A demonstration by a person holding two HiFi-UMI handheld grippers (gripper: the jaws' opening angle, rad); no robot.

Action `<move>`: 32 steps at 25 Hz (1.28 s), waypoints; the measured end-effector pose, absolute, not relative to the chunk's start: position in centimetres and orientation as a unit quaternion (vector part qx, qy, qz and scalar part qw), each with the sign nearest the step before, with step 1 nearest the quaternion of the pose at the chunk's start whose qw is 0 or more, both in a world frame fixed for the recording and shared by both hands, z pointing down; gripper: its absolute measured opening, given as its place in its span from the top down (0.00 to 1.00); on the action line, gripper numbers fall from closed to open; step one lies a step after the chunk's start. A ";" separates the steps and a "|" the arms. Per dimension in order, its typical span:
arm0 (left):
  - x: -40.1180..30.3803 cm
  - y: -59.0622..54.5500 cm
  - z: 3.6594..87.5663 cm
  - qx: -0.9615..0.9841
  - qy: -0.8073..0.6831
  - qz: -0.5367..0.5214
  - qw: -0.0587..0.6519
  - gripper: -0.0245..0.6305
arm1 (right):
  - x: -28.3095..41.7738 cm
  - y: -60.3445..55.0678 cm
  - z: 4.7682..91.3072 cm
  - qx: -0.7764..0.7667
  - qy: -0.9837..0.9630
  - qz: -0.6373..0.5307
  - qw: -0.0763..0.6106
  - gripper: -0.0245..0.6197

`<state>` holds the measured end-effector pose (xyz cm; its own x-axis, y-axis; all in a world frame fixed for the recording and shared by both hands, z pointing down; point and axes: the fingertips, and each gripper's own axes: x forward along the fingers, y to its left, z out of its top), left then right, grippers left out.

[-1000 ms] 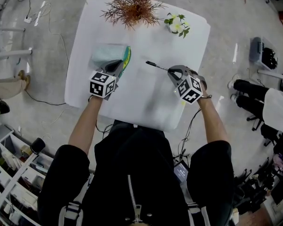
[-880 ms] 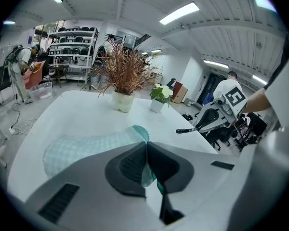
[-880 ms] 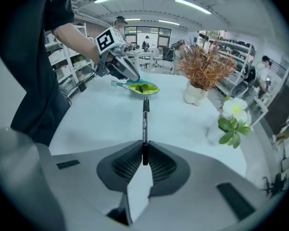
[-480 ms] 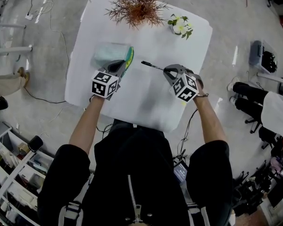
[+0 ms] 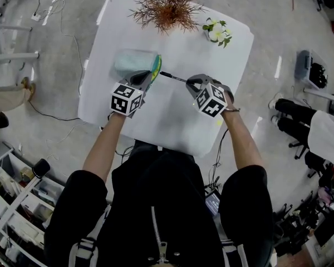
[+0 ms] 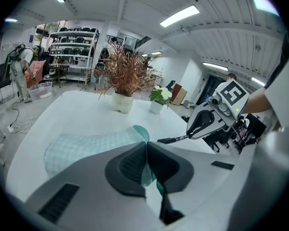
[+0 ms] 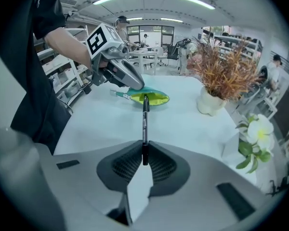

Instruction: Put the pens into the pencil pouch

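The pencil pouch (image 5: 132, 64) is laid on the white table (image 5: 178, 121) with its mouth turned toward the right gripper (image 5: 191, 83). Its edge beside the opening is pinched between the fully closed jaws of the left gripper (image 5: 147, 78), so that the mouth is kept agape and the yellow-green lining is shown.

A black pen (image 5: 173, 77) is clamped by its rear end in the right gripper, whose jaws are drawn in to the width of the barrel. The pen is pointed along the jaws, straight at the opening. Its tip is placed at the mouth of the pouch. Whether it is past the lip cannot be settled: it is small in the head view and merely overlaps the lining in the right gripper view.

The insertion is judged to be begun but not finished, as the pen is yet to be pushed in and released. No other pen is seen on the table, and the inside of the pouch is hidden, so the number of pens already stowed cannot be given.
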<state>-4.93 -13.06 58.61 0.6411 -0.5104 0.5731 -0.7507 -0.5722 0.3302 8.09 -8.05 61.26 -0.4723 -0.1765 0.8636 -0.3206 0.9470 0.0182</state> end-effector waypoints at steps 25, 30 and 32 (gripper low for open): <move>-5.1 -12.6 58.3 0.871 -0.347 0.211 0.277 0.92 | 0.5 -10.3 62.7 0.131 -0.858 0.073 0.491 0.89; -5.2 -12.5 58.4 0.872 -0.345 0.210 0.278 0.92 | -0.7 -11.0 62.7 0.134 -0.864 0.070 0.480 0.89; -5.1 -12.5 58.4 0.872 -0.344 0.209 0.278 0.92 | -1.2 -11.2 62.6 0.136 -0.867 0.068 0.474 0.89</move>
<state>-5.12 -12.49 58.37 0.6761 -0.4828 0.5566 -0.7159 -0.6090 0.3413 -1.16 -11.19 62.56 -0.5136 -0.1717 0.8407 -0.3013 0.9535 0.0107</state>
